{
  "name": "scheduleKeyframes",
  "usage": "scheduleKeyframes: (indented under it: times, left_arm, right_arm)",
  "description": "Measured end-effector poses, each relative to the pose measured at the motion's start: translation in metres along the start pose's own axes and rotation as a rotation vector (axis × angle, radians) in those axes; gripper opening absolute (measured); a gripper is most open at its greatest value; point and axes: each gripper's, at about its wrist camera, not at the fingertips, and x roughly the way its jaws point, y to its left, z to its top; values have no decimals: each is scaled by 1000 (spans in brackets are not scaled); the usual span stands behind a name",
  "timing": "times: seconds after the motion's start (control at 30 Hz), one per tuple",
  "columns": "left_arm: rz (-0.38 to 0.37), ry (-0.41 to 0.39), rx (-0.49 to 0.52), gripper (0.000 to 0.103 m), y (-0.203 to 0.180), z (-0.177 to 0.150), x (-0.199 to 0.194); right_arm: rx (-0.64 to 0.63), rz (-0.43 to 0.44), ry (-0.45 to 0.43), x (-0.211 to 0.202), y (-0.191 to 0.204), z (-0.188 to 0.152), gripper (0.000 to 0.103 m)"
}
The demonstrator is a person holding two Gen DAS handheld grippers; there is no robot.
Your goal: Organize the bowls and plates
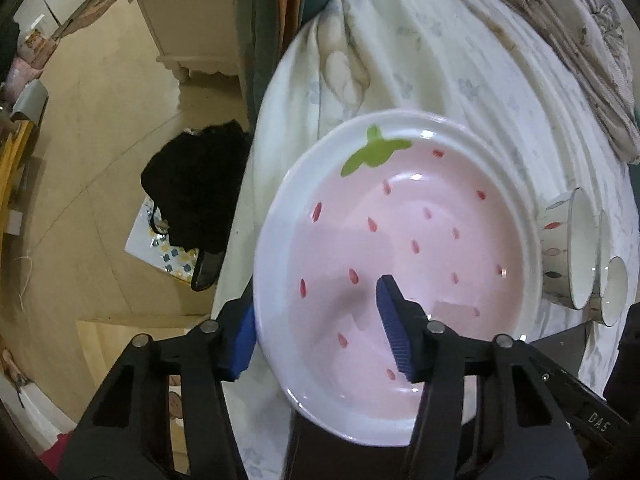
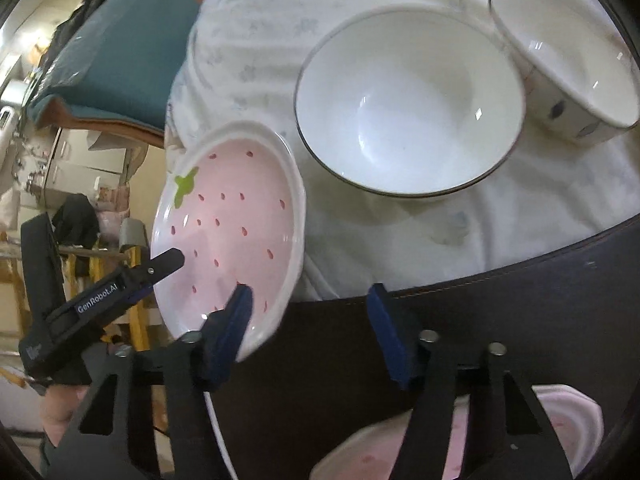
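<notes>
A white, flower-printed cloth (image 1: 420, 60) lies rumpled over the surface, a dark edge (image 2: 520, 300) at its near side. The left gripper (image 1: 316, 332) straddles the rim of the glossy pink strawberry plate (image 1: 400, 240), one blue ribbed pad inside, one outside; whether they pinch it I cannot tell. The right gripper (image 2: 312, 328) stands unclenched and empty, its left finger over that plate's edge. Two white, dark-rimmed bowls (image 2: 408, 100) sit beyond; another pink plate (image 2: 576, 412) lies below.

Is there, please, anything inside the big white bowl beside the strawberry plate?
No, the big white bowl shows only its bare, shiny inside in the right wrist view.
</notes>
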Motion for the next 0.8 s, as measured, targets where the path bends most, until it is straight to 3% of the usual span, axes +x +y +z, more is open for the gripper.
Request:
scheduleKeyframes:
  times: [0.07,0.47,0.57,0.7,0.8]
  left_arm:
    - [-7,-7,-8,52,2,-2,5]
    - [-25,4,-28,49,5,-3,6]
    - [-33,7,-27,45,6,-4,3]
    - [-45,-5,-35,30,13,-5,-7]
    - [-70,-14,-14,24,13,-7,-18]
  right_arm:
    - [-8,5,12,7,2,2,40]
    - [-15,11,32,32,16,1,36]
    - [-5,12,36,36,20,0,36]
    - [-64,-17,22,34,34,-5,37]
    - [-69,20,-3,24,34,-10,30]
